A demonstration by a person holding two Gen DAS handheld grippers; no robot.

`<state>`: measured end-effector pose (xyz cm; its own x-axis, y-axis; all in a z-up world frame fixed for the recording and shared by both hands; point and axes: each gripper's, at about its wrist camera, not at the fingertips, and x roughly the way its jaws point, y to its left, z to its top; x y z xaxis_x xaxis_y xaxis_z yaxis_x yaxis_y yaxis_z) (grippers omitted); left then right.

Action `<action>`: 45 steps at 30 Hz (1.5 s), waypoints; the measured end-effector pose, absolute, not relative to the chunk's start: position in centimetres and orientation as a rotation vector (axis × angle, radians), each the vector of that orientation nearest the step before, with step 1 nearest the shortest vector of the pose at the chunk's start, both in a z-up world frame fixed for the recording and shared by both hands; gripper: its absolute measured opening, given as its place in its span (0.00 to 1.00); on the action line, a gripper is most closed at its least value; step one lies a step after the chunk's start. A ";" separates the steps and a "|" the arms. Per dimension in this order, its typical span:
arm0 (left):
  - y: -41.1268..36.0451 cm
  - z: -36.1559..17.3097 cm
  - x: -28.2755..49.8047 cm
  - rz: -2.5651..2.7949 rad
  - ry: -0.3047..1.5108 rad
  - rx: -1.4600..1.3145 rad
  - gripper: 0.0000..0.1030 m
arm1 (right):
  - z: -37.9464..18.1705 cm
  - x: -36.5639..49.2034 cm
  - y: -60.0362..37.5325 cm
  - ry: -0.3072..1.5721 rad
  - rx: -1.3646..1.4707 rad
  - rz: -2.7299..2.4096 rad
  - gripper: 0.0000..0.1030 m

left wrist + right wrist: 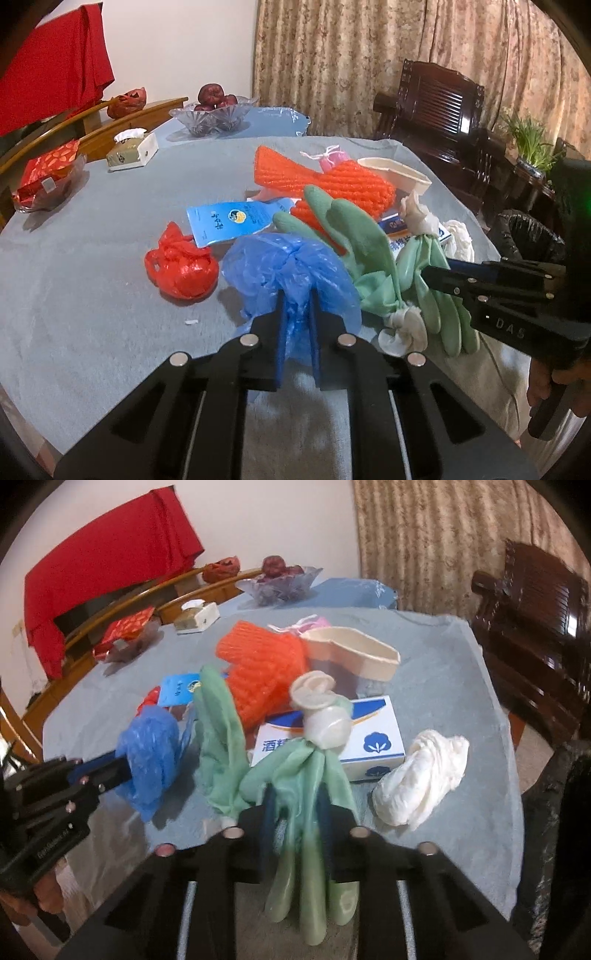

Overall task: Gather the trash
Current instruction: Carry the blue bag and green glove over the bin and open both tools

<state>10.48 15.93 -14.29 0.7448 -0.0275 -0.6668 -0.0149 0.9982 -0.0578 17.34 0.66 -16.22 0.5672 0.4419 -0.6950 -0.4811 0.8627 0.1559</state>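
Both hand-held grippers clamped on trash, lifted off the tabletop (92, 266).

Trash is piled mid-tabletop, probably for 1 sweep. Left hand-held gripper (297, 328) pinches the blue plastic bag (291, 273); right hand-held gripper (295, 830) pinches a green rubber glove (306, 775), fingers dangling. Only the left view shows the black-lined bin (532, 236) beyond the edge; the right view shows the white wad (421, 775) whole.
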 end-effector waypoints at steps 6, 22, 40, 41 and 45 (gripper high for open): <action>15.3 -12.3 9.9 -0.026 0.691 -0.065 0.09 | -14.1 15.9 -0.2 0.754 -0.031 0.566 0.10; 8.8 -6.4 8.9 -0.166 0.578 -0.031 0.09 | -6.3 11.7 -8.2 0.590 0.079 0.491 0.05; -7.6 -7.3 11.7 -0.509 0.592 0.044 0.09 | -7.2 9.4 -24.0 0.574 0.152 0.150 0.02; -8.2 -7.5 11.9 -0.523 0.595 0.045 0.09 | -7.7 9.6 -24.8 0.580 0.155 0.132 0.02; -11.9 -8.5 12.9 -0.594 0.612 0.053 0.09 | -9.5 9.9 -27.9 0.613 0.181 0.061 0.02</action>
